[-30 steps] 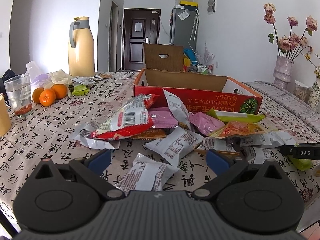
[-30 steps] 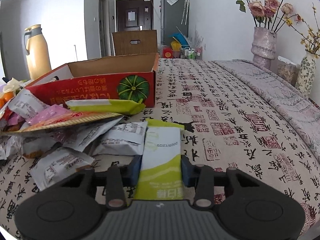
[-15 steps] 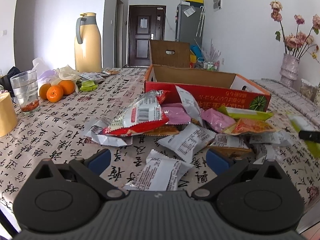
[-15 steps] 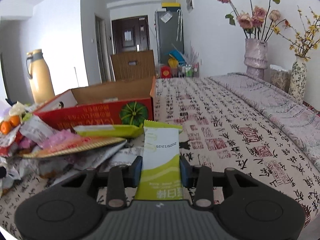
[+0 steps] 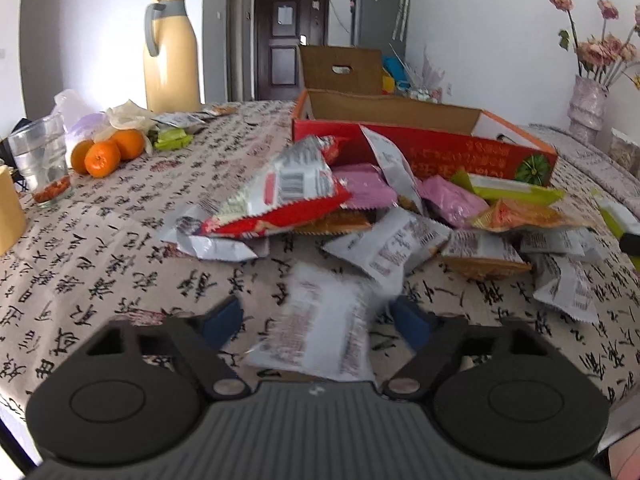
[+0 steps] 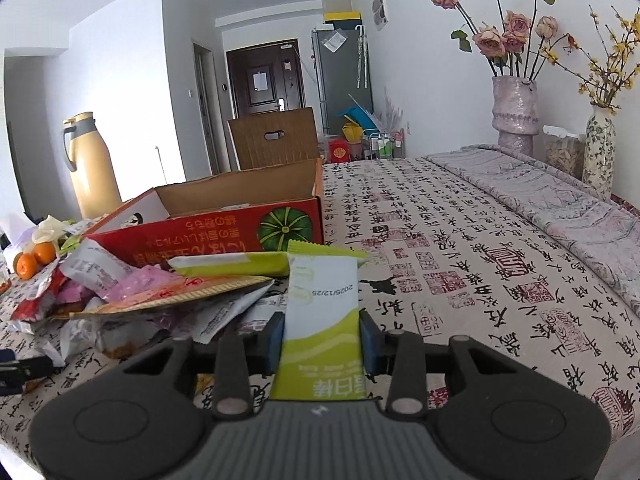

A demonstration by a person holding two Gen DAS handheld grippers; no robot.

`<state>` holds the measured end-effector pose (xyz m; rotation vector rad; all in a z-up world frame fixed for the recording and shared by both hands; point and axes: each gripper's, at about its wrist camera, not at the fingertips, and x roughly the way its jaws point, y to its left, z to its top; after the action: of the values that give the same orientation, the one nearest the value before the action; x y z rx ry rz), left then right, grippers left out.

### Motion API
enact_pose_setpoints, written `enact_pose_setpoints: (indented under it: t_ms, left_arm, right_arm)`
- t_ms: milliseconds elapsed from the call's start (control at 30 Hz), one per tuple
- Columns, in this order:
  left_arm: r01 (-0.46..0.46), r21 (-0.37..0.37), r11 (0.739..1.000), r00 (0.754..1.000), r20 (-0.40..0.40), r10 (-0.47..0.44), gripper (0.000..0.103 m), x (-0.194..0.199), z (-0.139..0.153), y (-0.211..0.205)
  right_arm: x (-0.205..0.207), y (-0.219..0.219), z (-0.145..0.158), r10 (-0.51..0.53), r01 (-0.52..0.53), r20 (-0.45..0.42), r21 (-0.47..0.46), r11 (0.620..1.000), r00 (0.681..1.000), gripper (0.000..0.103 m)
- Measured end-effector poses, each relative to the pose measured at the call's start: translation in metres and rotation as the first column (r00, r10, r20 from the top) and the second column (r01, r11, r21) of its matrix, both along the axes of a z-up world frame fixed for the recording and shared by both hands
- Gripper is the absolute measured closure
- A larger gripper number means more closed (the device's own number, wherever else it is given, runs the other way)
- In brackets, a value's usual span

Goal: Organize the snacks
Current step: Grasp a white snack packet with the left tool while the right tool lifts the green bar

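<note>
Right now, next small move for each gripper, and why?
Probably carry the green-white packet, clamped in the right gripper, to the open red box. The left gripper is closing around a silver packet; let it finish gripping.

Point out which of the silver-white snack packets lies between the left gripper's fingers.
The blurred silver-white packet nearest the camera, apart from the pile; the left gripper is closing around it. The other silver packets lie farther off by the red box.

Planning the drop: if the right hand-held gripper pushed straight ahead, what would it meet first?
Probably bare tablecloth. The right hand-held gripper, shut on a green packet, points just right of the red box; depth is uncertain.
</note>
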<state>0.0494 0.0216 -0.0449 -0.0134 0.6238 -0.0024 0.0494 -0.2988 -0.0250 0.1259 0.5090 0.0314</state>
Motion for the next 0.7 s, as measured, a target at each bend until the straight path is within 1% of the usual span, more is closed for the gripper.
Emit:
enact_pose_setpoints:
  t_ms: [33, 67, 100, 133, 200, 367, 700]
  left_arm:
    - [0.009, -0.002, 1.0, 1.0, -0.008, -0.009, 0.039, 0.0, -0.001, -0.001]
    - [0.01, 0.008, 1.0, 1.0, -0.004, -0.01, 0.041, -0.001, -0.001, -0.002]
    - [0.015, 0.013, 1.0, 1.0, -0.002, -0.015, 0.054, -0.002, -0.001, -0.003]
    - [0.027, 0.011, 1.0, 1.0, 0.001, -0.027, 0.055, -0.003, -0.001, -0.004]
    - [0.038, -0.001, 0.999, 0.999, 0.002, -0.038, 0.058, -0.004, 0.0, -0.004]
    - [0.042, -0.013, 0.999, 0.999, 0.014, -0.042, 0.058, -0.009, 0.002, -0.002]
    - [0.038, -0.025, 0.999, 0.994, 0.1, -0.036, 0.058, -0.025, 0.029, 0.0]
  right_arm:
    - [-0.001, 0.001, 0.0, 0.002, -0.002, 0.002, 0.001, 1.0, 1.0, 0.066]
    - [-0.001, 0.001, 0.001, 0.004, -0.004, 0.004, 0.002, 1.0, 1.0, 0.066]
    - [-0.002, 0.002, 0.001, 0.006, -0.006, 0.006, 0.003, 1.0, 1.0, 0.066]
    - [-0.002, 0.002, 0.001, 0.008, -0.008, 0.007, 0.005, 1.0, 1.0, 0.066]
    - [-0.003, 0.003, 0.001, 0.011, -0.011, 0.008, 0.006, 1.0, 1.0, 0.066]
    - [-0.006, 0.004, 0.002, 0.01, -0.01, 0.011, 0.007, 1.0, 1.0, 0.066]
    - [-0.016, 0.006, 0.013, 0.012, -0.012, 0.043, 0.011, 1.0, 0.999, 0.066]
